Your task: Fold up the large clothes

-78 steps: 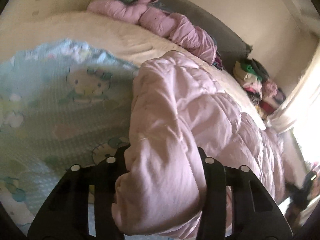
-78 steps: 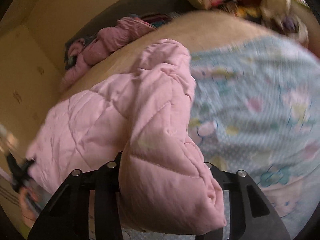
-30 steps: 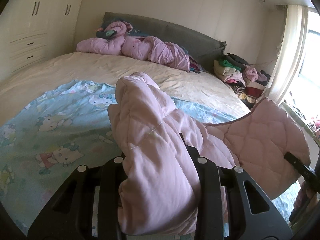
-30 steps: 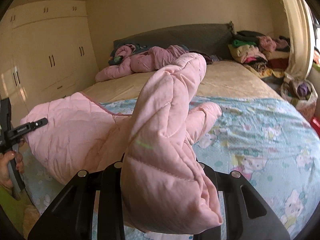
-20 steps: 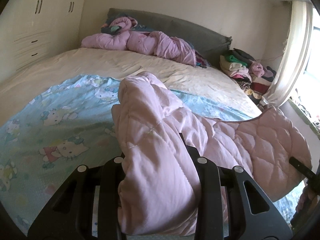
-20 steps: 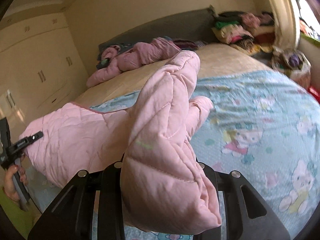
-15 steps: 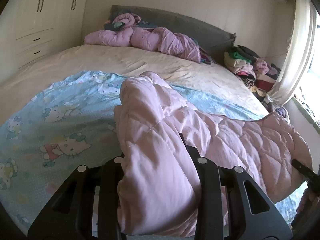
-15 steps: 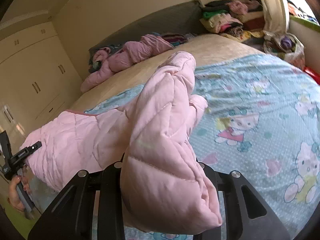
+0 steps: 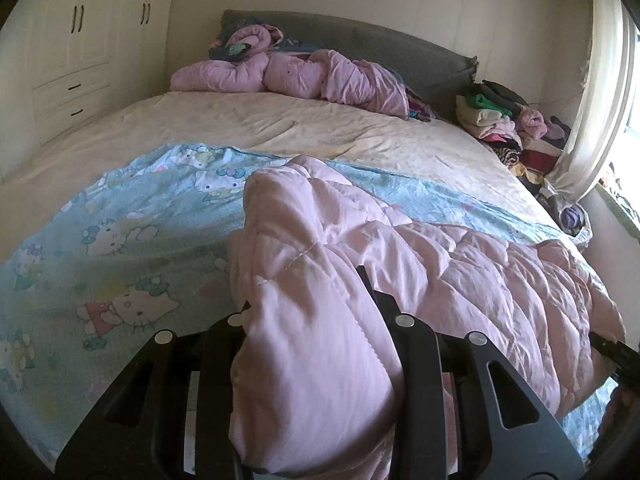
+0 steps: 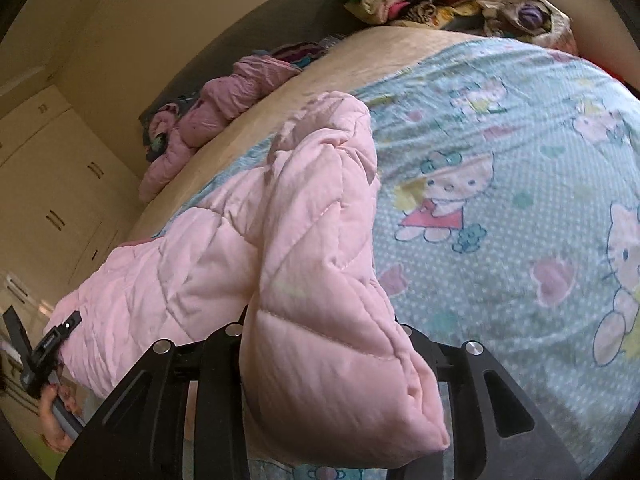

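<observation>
A pink quilted jacket point(image 9: 460, 264) point(image 10: 192, 264) is stretched across a blue cartoon-cat blanket point(image 9: 120, 240) point(image 10: 500, 160) on the bed. My left gripper point(image 9: 308, 308) is shut on one bunched padded end of it, which fills the gap between its fingers. My right gripper point(image 10: 320, 328) grips the other bunched end; its jaws are opening slightly while the pads still press the fabric. The span between the two ends sags onto the blanket. In the right wrist view, a hand point(image 10: 52, 432) holds the left gripper at the far left edge.
A heap of pink-purple padded clothes point(image 9: 300, 72) lies against the grey headboard point(image 9: 360, 44). Stacked folded clothes point(image 9: 504, 120) and a curtain point(image 9: 592, 100) stand to the right of the bed. White wardrobes with drawers point(image 9: 80, 60) line the left wall.
Both grippers have come down toward the bed with the jacket. The raised middle span has sunk onto the blanket. The right wrist view has rolled, tilting the room.
</observation>
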{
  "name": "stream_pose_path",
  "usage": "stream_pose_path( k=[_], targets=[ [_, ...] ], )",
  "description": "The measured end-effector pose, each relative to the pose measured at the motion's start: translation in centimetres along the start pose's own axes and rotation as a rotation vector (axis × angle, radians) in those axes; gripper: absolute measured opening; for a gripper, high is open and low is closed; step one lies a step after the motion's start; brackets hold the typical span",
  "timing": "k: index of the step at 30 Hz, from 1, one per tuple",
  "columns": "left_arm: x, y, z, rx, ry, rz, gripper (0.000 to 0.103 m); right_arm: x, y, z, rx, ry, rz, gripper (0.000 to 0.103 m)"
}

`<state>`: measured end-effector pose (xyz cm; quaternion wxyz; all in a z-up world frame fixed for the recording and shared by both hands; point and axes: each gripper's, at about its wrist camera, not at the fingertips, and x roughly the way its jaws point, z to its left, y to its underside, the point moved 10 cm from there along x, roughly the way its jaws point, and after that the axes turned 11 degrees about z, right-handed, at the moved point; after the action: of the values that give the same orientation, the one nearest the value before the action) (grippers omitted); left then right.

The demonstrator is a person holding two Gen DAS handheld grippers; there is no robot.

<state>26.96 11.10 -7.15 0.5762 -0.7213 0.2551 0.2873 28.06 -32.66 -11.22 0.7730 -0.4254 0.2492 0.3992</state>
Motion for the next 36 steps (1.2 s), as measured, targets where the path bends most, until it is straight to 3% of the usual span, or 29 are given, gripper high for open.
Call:
stream_pose_path(
  k=[2,4,8,9,12,16,19,23,28,31,36],
  targets=[
    [0.0,0.2,0.2,-0.004,0.001,0.003,0.025,0.3,0.4,-0.4,0.007,0.016,0.023,0.037],
    [-0.1,0.3,0.3,-0.008,0.001,0.004,0.025,0.8,0.8,-1.2,0.045,0.020,0.061,0.053],
    [-0.1,0.4,0.4,-0.013,-0.003,0.011,0.025,0.8,1.3,-1.6,0.060,0.040,0.085,0.072],
    [-0.1,0.5,0.5,-0.014,-0.005,0.013,0.026,0.7,1.4,-1.7,0.057,0.060,0.090,0.083],
    [-0.2,0.6,0.4,-0.018,-0.006,0.018,0.027,0.3,1.6,-1.8,0.047,0.113,0.095,0.091],
    [-0.3,0.8,0.7,-0.023,-0.016,0.024,0.031,-1.1,1.4,-2.1,0.015,0.179,0.062,0.092],
    [-0.5,0.9,1.0,-0.018,-0.027,0.026,0.041,-2.5,1.3,-1.6,-0.031,0.213,0.029,0.092],
    [-0.9,1.3,1.2,-0.022,-0.027,0.029,0.063,-3.5,1.0,-1.4,-0.043,0.217,0.010,0.092],
    [-1.2,1.6,1.3,-0.004,-0.053,0.035,0.078,-4.1,1.2,-1.0,-0.040,0.205,0.007,0.094],
    [-2.1,1.7,1.7,0.008,-0.091,0.019,0.094,-4.6,1.0,-0.6,-0.057,0.214,-0.006,0.094],
    [-4.1,1.6,1.8,0.016,-0.106,-0.004,0.094,-6.3,0.9,0.6,-0.090,0.222,-0.041,0.099]
  ],
)
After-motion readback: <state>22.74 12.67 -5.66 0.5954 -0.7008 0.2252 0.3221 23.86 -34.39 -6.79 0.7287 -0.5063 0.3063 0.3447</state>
